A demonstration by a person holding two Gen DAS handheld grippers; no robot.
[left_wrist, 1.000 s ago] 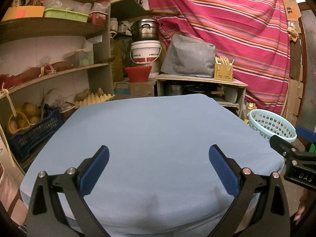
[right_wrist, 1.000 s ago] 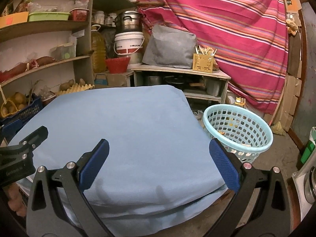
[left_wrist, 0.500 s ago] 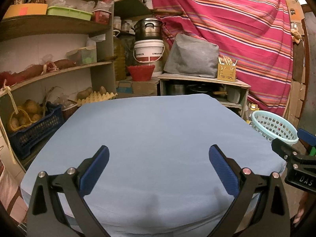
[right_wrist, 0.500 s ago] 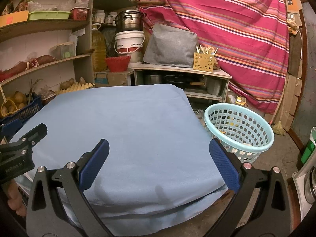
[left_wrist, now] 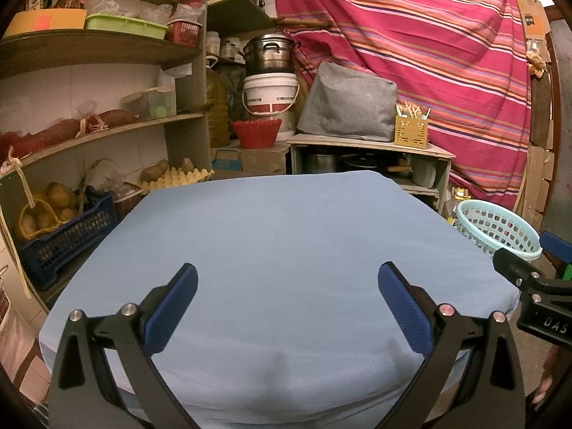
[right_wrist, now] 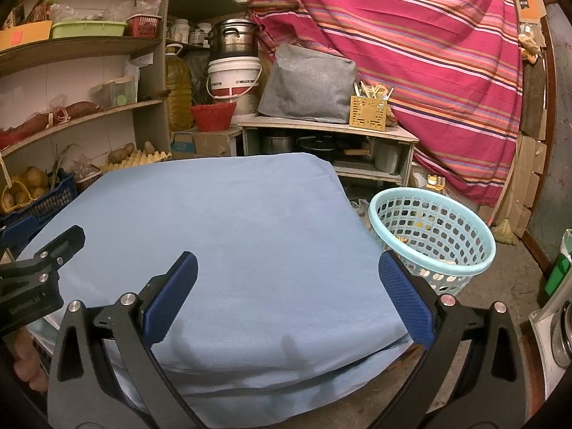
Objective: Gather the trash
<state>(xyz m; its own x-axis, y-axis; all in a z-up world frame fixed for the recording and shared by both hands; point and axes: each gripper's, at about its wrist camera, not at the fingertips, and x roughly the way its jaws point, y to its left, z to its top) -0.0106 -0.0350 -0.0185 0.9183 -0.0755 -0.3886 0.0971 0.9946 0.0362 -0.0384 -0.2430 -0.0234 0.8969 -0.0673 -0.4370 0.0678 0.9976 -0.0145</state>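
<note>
A table under a light blue cloth [left_wrist: 286, 236] fills both views [right_wrist: 228, 221]; I see no loose trash on it. A pale turquoise perforated basket [right_wrist: 434, 239] stands on the floor off the table's right side, with a few scraps inside; it also shows in the left wrist view [left_wrist: 497, 230]. My left gripper [left_wrist: 287, 298] is open and empty above the table's near edge. My right gripper [right_wrist: 287, 298] is open and empty above the table's near right corner, with the basket just beyond its right finger.
Wooden shelves [left_wrist: 96, 132] with potatoes, a blue crate [left_wrist: 68, 239] and egg trays [left_wrist: 178, 178] line the left. A low cabinet [left_wrist: 368, 164] with pots, a white bucket [left_wrist: 270, 102] and a grey cover stands behind the table. A striped red curtain [right_wrist: 411, 43] hangs at the back right.
Both views have shifted slightly, with the scene sitting a little lower and the basket a bit further right in the left view. Both grippers stay open and empty.
</note>
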